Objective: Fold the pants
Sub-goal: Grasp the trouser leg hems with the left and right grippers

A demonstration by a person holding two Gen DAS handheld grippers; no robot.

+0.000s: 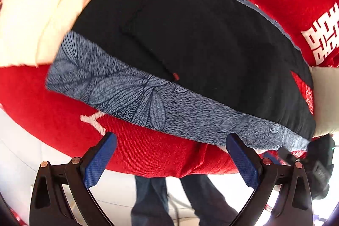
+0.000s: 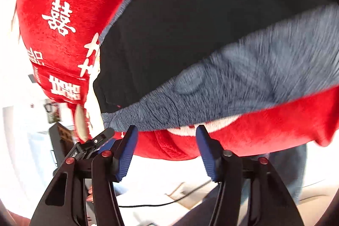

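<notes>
Left wrist view: your left gripper (image 1: pixel 170 142) has its jaws spread wide with nothing between them. The pants (image 1: pixel 190 39) lie beyond the fingertips, flat on the red blanket (image 1: pixel 63 109). Their near patterned band runs just past the tips; the right-hand blue pad (image 1: pixel 241 158) sits close under that band's edge, and contact cannot be told. The pants are black across the middle, with a grey-blue leaf-print band along the near side and a stitched pocket outline with a small red tag. A cream cloth (image 1: pixel 31 24) lies on the blanket, left of the pants.

Right wrist view: your right gripper (image 2: pixel 166 133) stands partly spread, jaws released, only blanket showing between the pads. The pants (image 2: pixel 190 24) lie on the blanket (image 2: pixel 63 14) just beyond the tips, the blurred grey-blue band nearest, the black cloth behind it. The band's corner sits above the left-hand pad (image 2: pixel 127 151). The blanket carries white characters left of the pants.
</notes>
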